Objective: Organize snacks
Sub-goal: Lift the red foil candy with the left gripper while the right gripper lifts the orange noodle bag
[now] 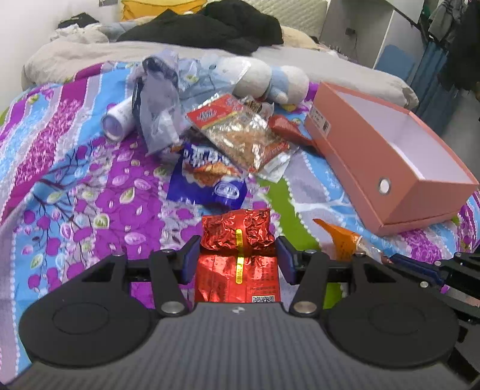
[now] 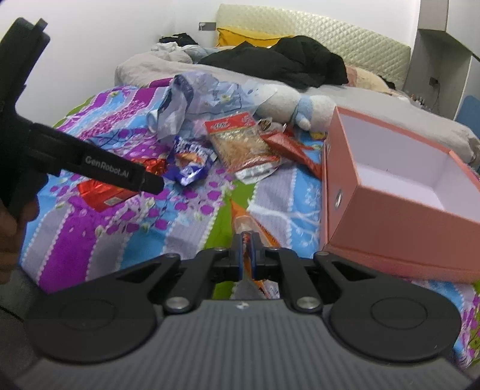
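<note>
My left gripper point(image 1: 238, 249) is shut on a crinkled red foil packet point(image 1: 237, 231), its blue pads pressing both sides. The right wrist view shows one finger of that gripper point(image 2: 120, 174) above the same red packet point(image 2: 99, 192). My right gripper point(image 2: 247, 240) is shut on a thin orange snack packet point(image 2: 240, 214), which pokes out ahead of the pads. That orange packet point(image 1: 342, 237) also shows at the lower right of the left wrist view. An open pink box point(image 1: 360, 156) with a white inside lies empty on the right, close beside the right gripper point(image 2: 390, 228).
On the patterned quilt point(image 1: 90, 180) lie a blue snack bag point(image 1: 207, 177), a clear bag with a red header point(image 1: 240, 132), a dark red packet point(image 1: 288, 127), a white tube point(image 1: 117, 120) and a crumpled plastic bag point(image 1: 162, 99). A plush toy point(image 1: 255, 75) and black clothes point(image 1: 210, 27) lie behind.
</note>
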Demonstrator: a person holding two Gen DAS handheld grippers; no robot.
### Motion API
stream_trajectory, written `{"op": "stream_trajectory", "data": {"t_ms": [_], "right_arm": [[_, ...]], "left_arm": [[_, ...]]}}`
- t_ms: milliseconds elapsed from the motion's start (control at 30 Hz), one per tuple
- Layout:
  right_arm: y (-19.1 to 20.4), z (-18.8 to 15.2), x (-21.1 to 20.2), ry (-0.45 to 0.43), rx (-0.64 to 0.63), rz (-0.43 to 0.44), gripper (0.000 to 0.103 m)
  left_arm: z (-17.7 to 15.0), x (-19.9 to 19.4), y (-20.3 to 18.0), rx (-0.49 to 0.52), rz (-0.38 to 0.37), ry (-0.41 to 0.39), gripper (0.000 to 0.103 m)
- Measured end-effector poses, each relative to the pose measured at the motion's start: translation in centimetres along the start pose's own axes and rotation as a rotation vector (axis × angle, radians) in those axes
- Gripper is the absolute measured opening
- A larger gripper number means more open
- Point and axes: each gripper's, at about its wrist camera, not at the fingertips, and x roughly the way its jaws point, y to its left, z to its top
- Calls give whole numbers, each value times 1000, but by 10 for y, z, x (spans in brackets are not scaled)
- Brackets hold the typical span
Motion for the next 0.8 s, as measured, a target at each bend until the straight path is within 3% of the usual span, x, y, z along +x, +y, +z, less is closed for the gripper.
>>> {"op": "stream_trajectory", "data": {"t_ms": [167,200,233,300,467,800], "right_arm": [[-5,-7,8,44,53,75,19],[-6,-9,8,43,65,81,36],[-7,-10,9,37,82,86,61],[-10,-11,9,18,110,93,83],[-15,-11,23,31,128,85,84],[-1,-26,54,104,44,61,84]], "left_arm": [[-8,9,7,-30,3,30,59],[-8,11,8,-37,2,34,59],[-9,12,9,-46,1,37,59],[-10,15,11,-63,-4,45,59],[-12,20,12,-76,-2,56,59],[-19,23,8,-87,5,72,59]]}}
